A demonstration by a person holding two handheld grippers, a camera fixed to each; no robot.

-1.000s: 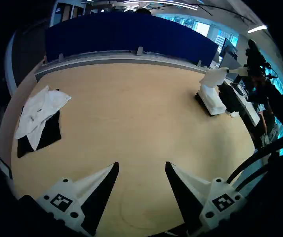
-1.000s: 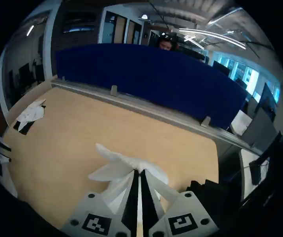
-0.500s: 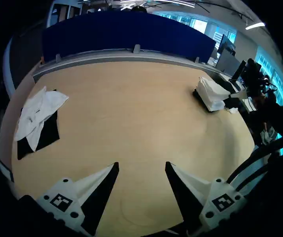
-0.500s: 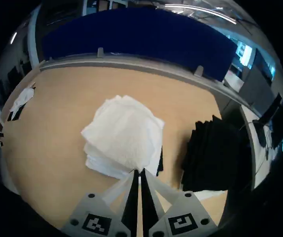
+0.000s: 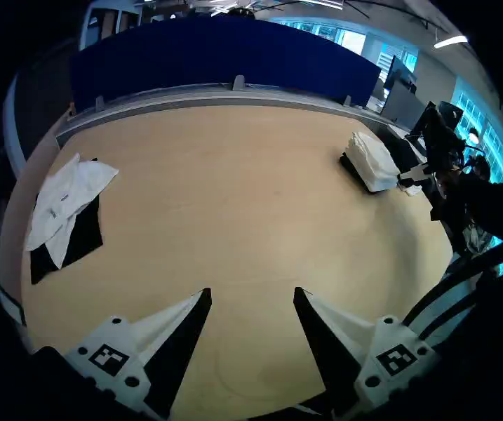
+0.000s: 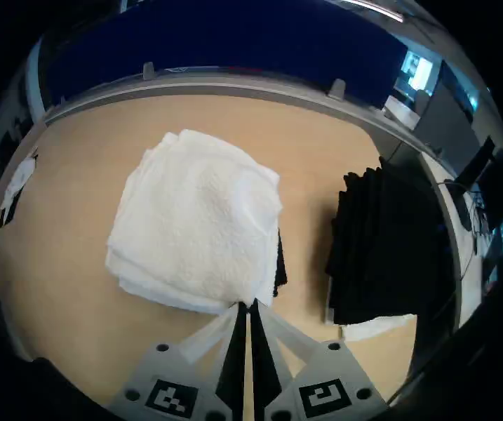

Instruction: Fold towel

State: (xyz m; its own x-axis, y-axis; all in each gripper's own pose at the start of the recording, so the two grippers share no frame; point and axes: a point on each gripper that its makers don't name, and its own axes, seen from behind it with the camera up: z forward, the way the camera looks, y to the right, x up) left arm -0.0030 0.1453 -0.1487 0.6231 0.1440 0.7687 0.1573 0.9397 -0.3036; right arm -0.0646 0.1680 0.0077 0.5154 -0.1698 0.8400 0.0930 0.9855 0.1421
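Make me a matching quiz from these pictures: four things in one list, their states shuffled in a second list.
Things:
1. left gripper
2. right gripper
3. folded white towel pile
4. loose white towel

States:
A. neatly stacked
B. fingers apart
C. rumpled, partly on a black cloth
D. fingers shut

Pairs: 1-B, 2-D, 3-A, 4-C

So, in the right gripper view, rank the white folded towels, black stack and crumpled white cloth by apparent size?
1. white folded towels
2. black stack, somewhat smaller
3. crumpled white cloth, smallest, but far off, so true size unsure
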